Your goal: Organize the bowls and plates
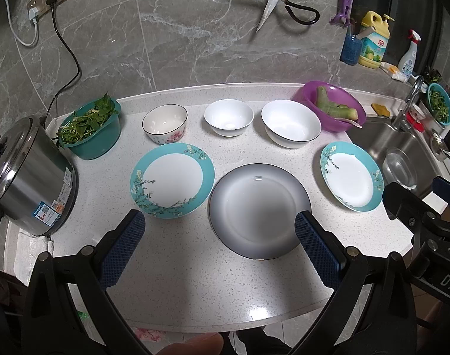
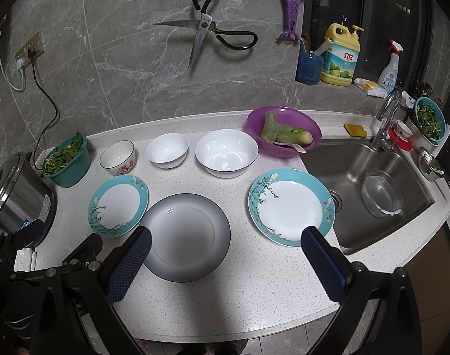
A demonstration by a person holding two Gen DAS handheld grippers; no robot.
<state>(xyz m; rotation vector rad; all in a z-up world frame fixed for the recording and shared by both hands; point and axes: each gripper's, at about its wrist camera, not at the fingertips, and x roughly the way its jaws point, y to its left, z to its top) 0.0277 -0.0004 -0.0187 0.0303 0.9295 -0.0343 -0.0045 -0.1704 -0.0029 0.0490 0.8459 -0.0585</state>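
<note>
Beyond your right gripper, on the ledge past the sink, the yellow dish-soap bottle carries a blue and green label with large Chinese characters and pictured limes; the white spray bottle beside it has print too small to read. Left of your left gripper, the steel rice cooker wears blue stickers with QR codes, unreadable.

Both your grippers hang over the countertop with fingers spread wide, holding and touching nothing. The grey plate lies just ahead between your left gripper's fingers, one teal-rimmed plate ahead to the left, and the other teal-rimmed plate by your right gripper's right finger. Farther ahead stand the floral bowl, small white bowl and large white bowl in a row.
</note>
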